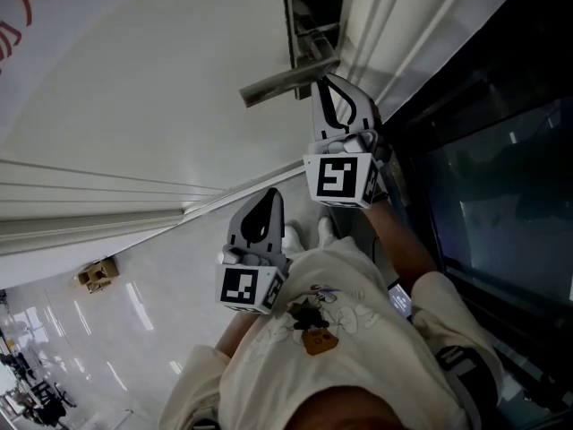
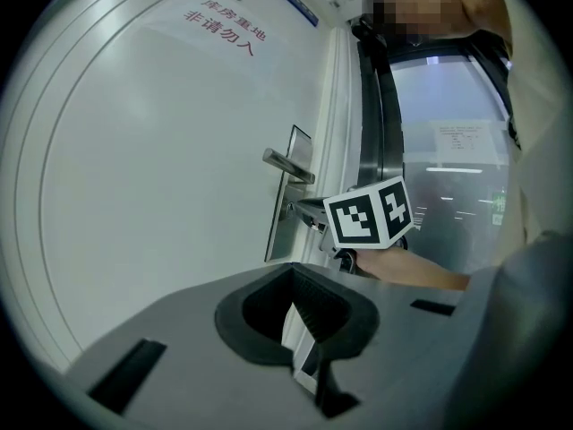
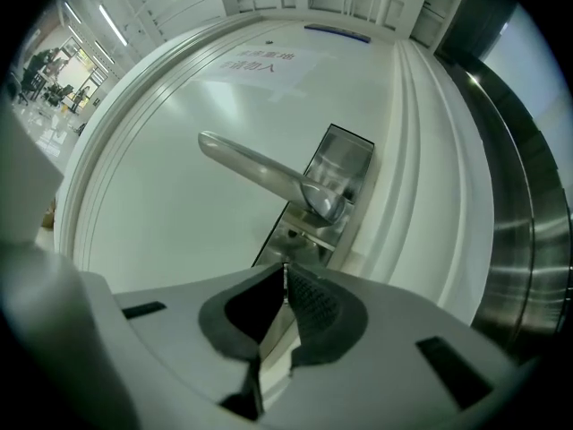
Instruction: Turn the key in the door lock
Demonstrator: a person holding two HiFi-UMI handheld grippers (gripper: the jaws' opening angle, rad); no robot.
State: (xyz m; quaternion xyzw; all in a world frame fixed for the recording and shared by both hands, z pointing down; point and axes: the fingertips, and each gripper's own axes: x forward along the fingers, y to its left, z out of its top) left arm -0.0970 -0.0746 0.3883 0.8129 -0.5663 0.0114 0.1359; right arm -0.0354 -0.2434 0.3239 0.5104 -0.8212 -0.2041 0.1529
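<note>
step: turn key | right gripper (image 3: 286,280): jaws pressed together, seemingly on the thin key (image 3: 285,269) at their tips | lock plate (image 3: 309,231) dead ahead, handle (image 3: 260,170) above | left gripper (image 2: 291,307): closed, empty, held back | advice: roll about key's axis, no prying

We cannot see the keyhole. The right gripper (image 3: 285,271) has its jaws closed tip to tip just over the lower end of the plate (image 3: 345,164) and covers it. A thin pale sliver shows at the tips, too small for us to tell whether it is a key. In the head view the plate runs off the top edge, and the gripper hides its lower part. The red print (image 1: 27,16) on the door is cut off at the upper left corner. In the left gripper view, the notice (image 2: 461,141) behind the glass is too small to read. The far room (image 1: 27,374) is only tiny, unclear shapes.
</note>
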